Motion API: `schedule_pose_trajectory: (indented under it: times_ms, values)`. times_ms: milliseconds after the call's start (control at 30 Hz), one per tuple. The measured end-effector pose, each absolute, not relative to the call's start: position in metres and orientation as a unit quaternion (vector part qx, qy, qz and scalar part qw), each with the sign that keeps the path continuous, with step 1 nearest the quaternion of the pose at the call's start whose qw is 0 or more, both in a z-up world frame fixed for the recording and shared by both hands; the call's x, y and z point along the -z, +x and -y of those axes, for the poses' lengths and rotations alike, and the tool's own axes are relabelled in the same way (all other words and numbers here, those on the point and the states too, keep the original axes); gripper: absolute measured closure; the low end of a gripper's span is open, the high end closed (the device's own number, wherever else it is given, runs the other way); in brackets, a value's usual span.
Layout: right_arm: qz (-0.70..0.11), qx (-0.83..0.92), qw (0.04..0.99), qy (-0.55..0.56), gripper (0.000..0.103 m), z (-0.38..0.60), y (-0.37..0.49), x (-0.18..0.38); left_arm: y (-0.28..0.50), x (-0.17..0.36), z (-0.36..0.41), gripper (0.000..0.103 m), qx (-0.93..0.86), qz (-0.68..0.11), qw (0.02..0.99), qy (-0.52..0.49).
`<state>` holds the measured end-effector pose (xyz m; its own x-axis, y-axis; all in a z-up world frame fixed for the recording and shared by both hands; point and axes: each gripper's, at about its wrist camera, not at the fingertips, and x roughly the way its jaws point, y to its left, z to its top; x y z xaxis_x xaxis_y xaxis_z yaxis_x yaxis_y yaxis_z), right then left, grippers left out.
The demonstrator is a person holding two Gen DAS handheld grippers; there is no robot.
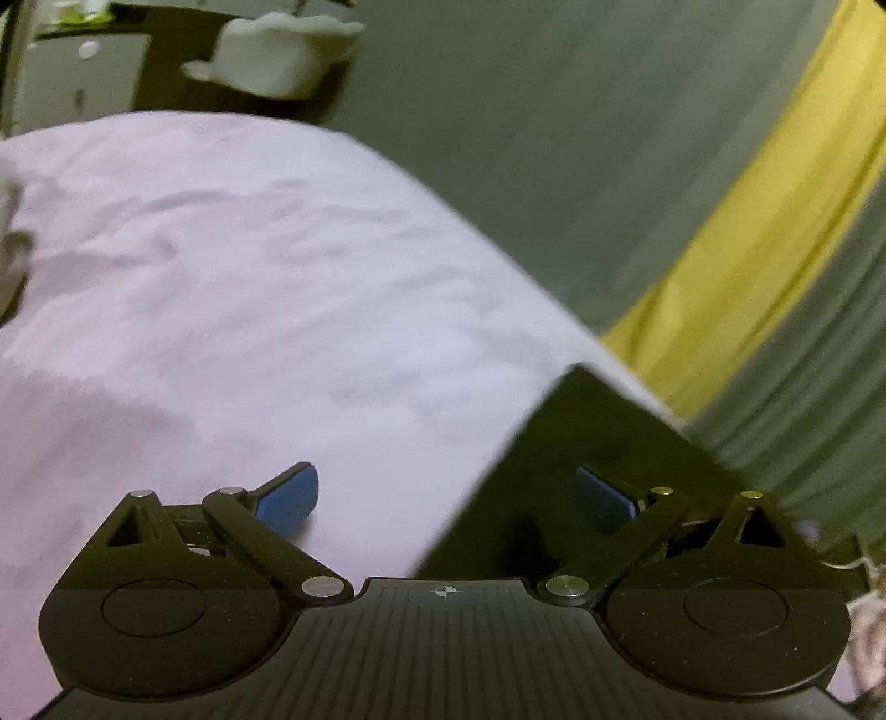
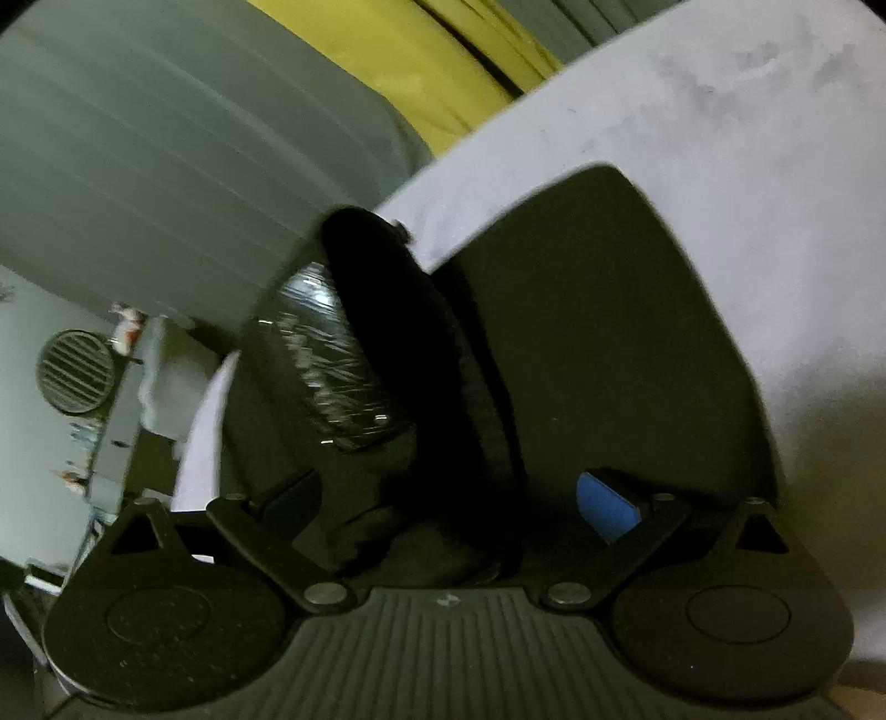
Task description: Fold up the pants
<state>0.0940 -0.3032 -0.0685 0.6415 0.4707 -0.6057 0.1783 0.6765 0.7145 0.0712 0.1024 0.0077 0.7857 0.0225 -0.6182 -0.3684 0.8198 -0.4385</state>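
Dark pants (image 1: 587, 443) lie on a pale lilac bedsheet (image 1: 221, 288). In the left wrist view a flat, straight-edged corner of them sits at the lower right, under the right blue pad. My left gripper (image 1: 448, 498) is open, its blue pads (image 1: 290, 501) wide apart, low over the sheet and the pants' edge. In the right wrist view the pants (image 2: 603, 332) fill the middle, with the thick black waistband (image 2: 398, 354) and a shiny printed patch (image 2: 326, 354) bunched up. My right gripper (image 2: 448, 498) is open, the waistband lying between its fingers.
Grey-green curtains (image 1: 554, 138) with a yellow band (image 1: 764, 232) hang beyond the bed edge. A white object (image 1: 277, 50) stands on dark furniture at the far left. A white unit with a round vent (image 2: 75, 371) stands beside the bed.
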Motion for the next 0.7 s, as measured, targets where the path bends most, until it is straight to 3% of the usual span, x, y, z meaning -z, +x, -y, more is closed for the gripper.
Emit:
schedule_pose_trajectory:
  times_ms: [100,267,300,333,433,500,533,600,700]
  values:
    - [-0.416,-0.081,0.808,0.410,0.004,0.302,0.105,0.075,0.073,0.005,-0.115,0.001,-0.106,-0.330,0.882,-0.319]
    - [-0.433,-0.129,0.780,0.432,0.004,0.294,0.130,0.081,0.082,0.009,-0.107,0.001,-0.099,-0.347,0.884,-0.297]
    - [-0.433,-0.145,0.776,0.435,0.011,0.290,0.134,0.082,0.082,0.009,-0.108,0.001,-0.093,-0.347,0.883,-0.301]
    - [-0.434,-0.151,0.776,0.432,0.033,0.286,0.136,0.083,0.082,0.010,-0.108,0.001,-0.090,-0.346,0.883,-0.304]
    - [-0.439,-0.150,0.796,0.388,0.041,0.274,0.137,0.083,0.082,0.011,-0.108,0.001,-0.090,-0.346,0.879,-0.315]
    - [-0.436,-0.152,0.794,0.395,0.035,0.273,0.136,0.084,0.084,0.011,-0.107,0.001,-0.091,-0.348,0.878,-0.314]
    - [-0.433,-0.159,0.785,0.413,0.021,0.274,0.138,0.086,0.083,0.009,-0.106,0.001,-0.091,-0.349,0.879,-0.311]
    - [-0.430,-0.171,0.770,0.439,0.005,0.273,0.145,0.087,0.082,0.006,-0.103,0.001,-0.093,-0.349,0.881,-0.305]
    - [-0.449,-0.163,0.780,0.405,0.004,0.258,0.157,0.084,0.084,0.011,-0.103,0.001,-0.095,-0.348,0.881,-0.306]
